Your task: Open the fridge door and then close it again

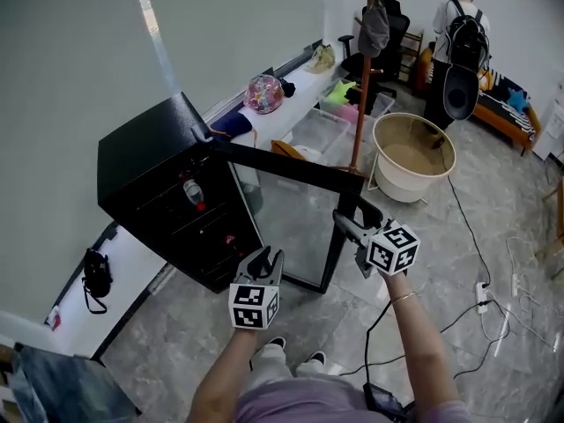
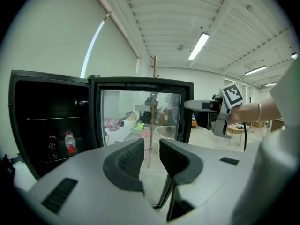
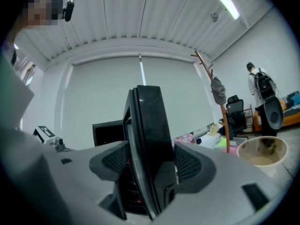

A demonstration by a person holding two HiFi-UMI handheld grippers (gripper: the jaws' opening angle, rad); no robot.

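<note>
A small black fridge (image 1: 150,179) stands against the wall with its glass door (image 1: 291,223) swung wide open toward me. Bottles (image 2: 70,142) show on its dark shelves. My right gripper (image 1: 352,220) is at the door's free edge. In the right gripper view the door's edge (image 3: 147,125) stands between the wide-spread jaws of that gripper (image 3: 150,163), which do not squeeze it. My left gripper (image 1: 267,256) hangs low in front of the glass. Its jaws (image 2: 151,153) are partly apart with nothing between them. From there the right gripper (image 2: 194,105) shows at the door frame's far side.
A beige tub (image 1: 412,157) and a wooden coat stand (image 1: 357,77) are just beyond the door. A person with a backpack (image 1: 458,51) stands farther back. Cables and a power strip (image 1: 480,293) lie on the floor at my right. A black bag (image 1: 95,276) sits left of the fridge.
</note>
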